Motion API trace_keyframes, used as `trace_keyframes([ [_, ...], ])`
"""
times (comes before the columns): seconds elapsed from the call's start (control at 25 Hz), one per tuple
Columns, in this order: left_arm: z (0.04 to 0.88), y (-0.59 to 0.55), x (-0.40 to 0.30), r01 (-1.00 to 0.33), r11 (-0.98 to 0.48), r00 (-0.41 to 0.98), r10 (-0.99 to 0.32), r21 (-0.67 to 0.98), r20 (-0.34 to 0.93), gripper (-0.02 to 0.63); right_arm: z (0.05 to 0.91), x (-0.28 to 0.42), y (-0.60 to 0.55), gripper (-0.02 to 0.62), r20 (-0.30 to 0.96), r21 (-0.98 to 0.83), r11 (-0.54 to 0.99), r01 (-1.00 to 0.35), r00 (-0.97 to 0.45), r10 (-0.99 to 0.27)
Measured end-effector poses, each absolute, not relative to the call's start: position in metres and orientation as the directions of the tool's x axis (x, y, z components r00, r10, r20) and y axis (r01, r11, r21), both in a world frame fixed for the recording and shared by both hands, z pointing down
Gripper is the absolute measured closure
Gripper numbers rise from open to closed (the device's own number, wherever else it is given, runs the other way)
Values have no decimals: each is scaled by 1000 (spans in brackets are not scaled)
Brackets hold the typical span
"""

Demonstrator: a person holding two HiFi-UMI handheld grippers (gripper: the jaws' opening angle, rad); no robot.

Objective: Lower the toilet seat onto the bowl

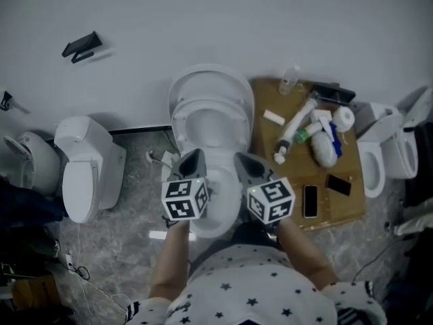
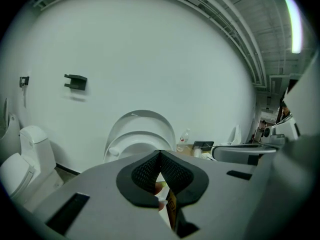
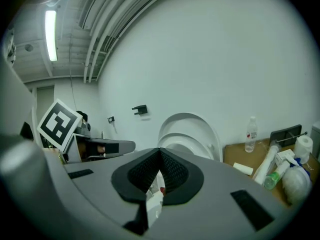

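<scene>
A white toilet stands against the wall with its lid (image 1: 211, 78) and seat (image 1: 210, 108) both raised upright above the bowl (image 1: 218, 202). The seat (image 2: 136, 140) leans against the lid (image 2: 142, 118) in the left gripper view, and the seat (image 3: 181, 140) also shows ahead in the right gripper view. My left gripper (image 1: 194, 156) and right gripper (image 1: 242, 160) hover side by side over the bowl's front, short of the seat. The left gripper (image 2: 159, 154) is shut with nothing in it. The right gripper (image 3: 160, 151) is shut and holds nothing.
A second toilet (image 1: 84, 171) stands at the left and a third (image 1: 387, 147) at the right. A brown board (image 1: 352, 208) right of the bowl carries bottles, a paper roll and phones. A black bracket (image 1: 82, 46) hangs on the wall. Cables lie on the floor at the lower left.
</scene>
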State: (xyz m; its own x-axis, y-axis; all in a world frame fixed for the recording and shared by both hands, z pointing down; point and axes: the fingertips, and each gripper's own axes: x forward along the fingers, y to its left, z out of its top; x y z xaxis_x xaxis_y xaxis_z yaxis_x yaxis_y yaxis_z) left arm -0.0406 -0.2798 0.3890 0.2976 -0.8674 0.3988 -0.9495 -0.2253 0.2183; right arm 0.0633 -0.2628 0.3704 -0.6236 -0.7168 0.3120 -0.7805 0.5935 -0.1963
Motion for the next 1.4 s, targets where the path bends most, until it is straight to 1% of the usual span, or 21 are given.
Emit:
trace_keyframes([
  [0.24,394,-307,-50,-957,-195,269,-872,213,409,607,379,64,-297,591,339,-196,602,-774,-630,-698],
  [0.44,396,-331,-63,-960,-180,257,-876,216,408,607,380,62,-325,589,343,-187,589,-786,-614,-711],
  [0.68,396,-361,-72,-959,-203,269,-875,200,403,607,385,59,-351,589,344,-167,557,-813,-578,-740],
  [1.0,417,-388,-79,-957,-221,283,-855,189,434,607,397,55,-379,589,363,-149,515,-844,-531,-766],
  [1.24,428,-414,-88,-966,-211,256,-853,150,454,606,402,52,-406,586,373,-127,495,-859,-504,-779],
  [1.32,432,-421,-89,-966,-215,258,-849,145,461,604,403,50,-415,575,373,-114,492,-863,-496,-784],
  [1.4,437,-428,-92,-967,-214,254,-847,139,467,590,405,49,-423,549,375,-110,492,-864,-494,-784],
])
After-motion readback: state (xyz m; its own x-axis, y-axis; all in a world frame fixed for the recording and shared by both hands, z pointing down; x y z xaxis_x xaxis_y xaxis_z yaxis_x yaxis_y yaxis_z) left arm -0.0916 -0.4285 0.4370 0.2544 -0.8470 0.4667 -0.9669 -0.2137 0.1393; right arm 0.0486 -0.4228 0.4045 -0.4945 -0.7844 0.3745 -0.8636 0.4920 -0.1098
